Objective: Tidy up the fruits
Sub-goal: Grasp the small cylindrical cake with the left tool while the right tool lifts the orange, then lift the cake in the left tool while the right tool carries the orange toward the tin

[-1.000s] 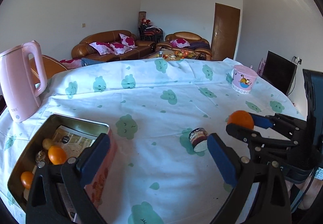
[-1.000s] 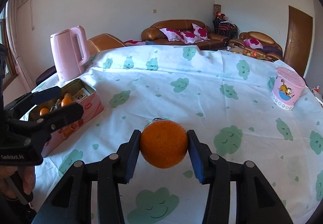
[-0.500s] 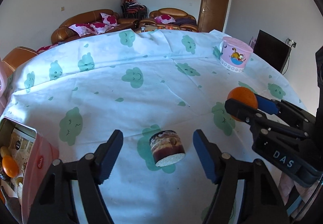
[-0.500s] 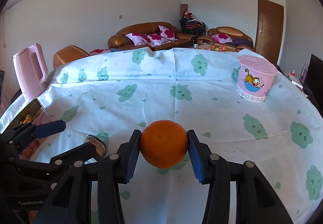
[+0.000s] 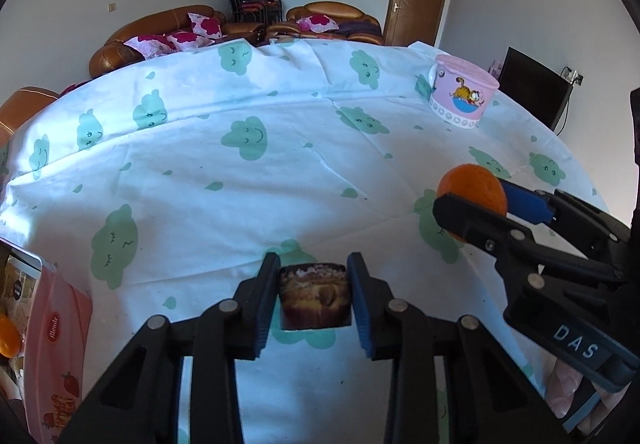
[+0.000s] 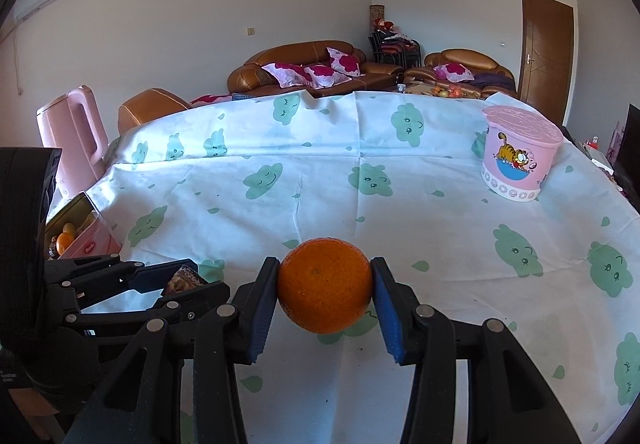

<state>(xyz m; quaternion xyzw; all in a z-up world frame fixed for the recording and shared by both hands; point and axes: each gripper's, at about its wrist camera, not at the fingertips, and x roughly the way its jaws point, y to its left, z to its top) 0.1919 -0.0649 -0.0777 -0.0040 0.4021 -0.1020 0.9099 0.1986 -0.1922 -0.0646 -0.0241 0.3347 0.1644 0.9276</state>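
My left gripper (image 5: 314, 294) is shut on a small brown jar with a printed label (image 5: 314, 296), low over the cloud-print tablecloth; it also shows in the right wrist view (image 6: 182, 280). My right gripper (image 6: 324, 296) is shut on an orange (image 6: 324, 290) and holds it above the cloth; the orange also shows in the left wrist view (image 5: 472, 190), to the right of the jar. An open pink tin (image 5: 56, 344) with small oranges inside (image 6: 64, 242) stands at the left.
A pink Garfield cup with a lid (image 6: 520, 152) stands at the far right of the table. A pink kettle (image 6: 76, 140) stands at the far left. Sofas and a door lie beyond the table's far edge.
My left gripper has swung right from the tin to the jar and closed on it. My right gripper still holds the orange and has turned a little to the right.
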